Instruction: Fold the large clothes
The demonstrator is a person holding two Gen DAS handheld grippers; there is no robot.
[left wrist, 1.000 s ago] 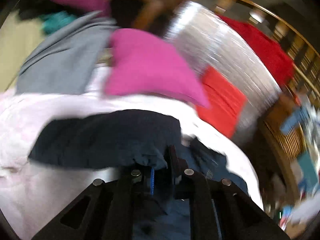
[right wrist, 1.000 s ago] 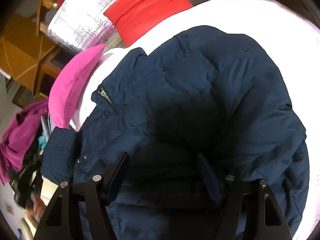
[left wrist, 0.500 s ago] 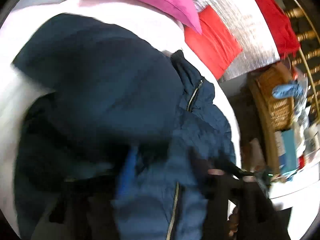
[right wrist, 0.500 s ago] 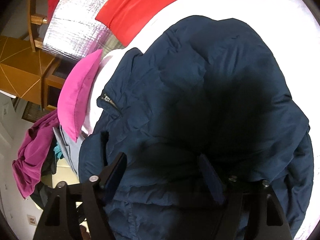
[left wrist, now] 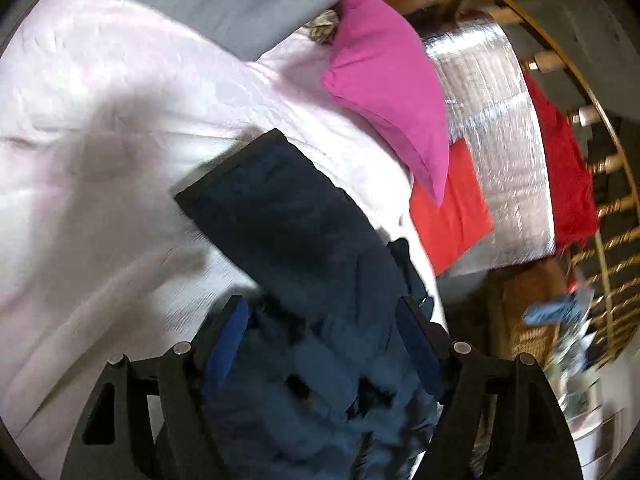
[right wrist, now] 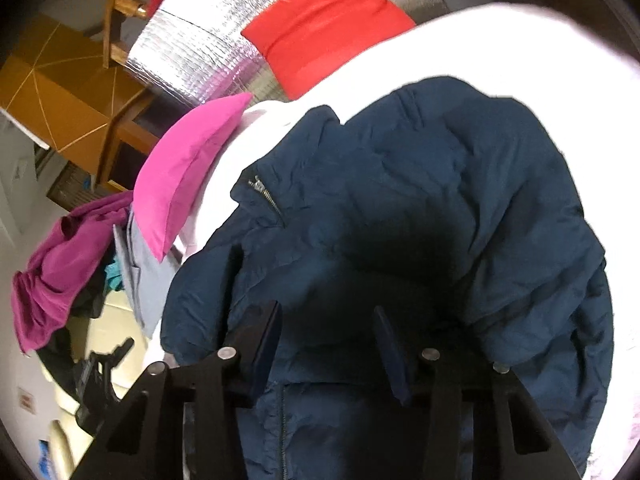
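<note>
A navy padded jacket (right wrist: pixel 420 208) lies bunched on a pale bed cover (right wrist: pixel 500 36); its zip (right wrist: pixel 264 194) shows near the collar. In the left wrist view a jacket sleeve (left wrist: pixel 288 216) stretches out over the pale pink cover (left wrist: pixel 100 152). My left gripper (left wrist: pixel 320 324) is open with jacket fabric between its spread fingers. My right gripper (right wrist: pixel 326 328) is open just above the jacket's lower part, holding nothing.
A pink pillow (left wrist: pixel 392 84) and a red pillow (left wrist: pixel 448 208) lie at the head of the bed by a silver foil panel (left wrist: pixel 496 128). A grey garment (left wrist: pixel 240 4) lies past the sleeve. A magenta cloth (right wrist: pixel 60 272) and wooden furniture (right wrist: pixel 60 92) stand at the left.
My left gripper was shut on the jacket and swung it across; its fingers now stand open and the sleeve lies out on the cover. The right gripper stayed open over the jacket.
</note>
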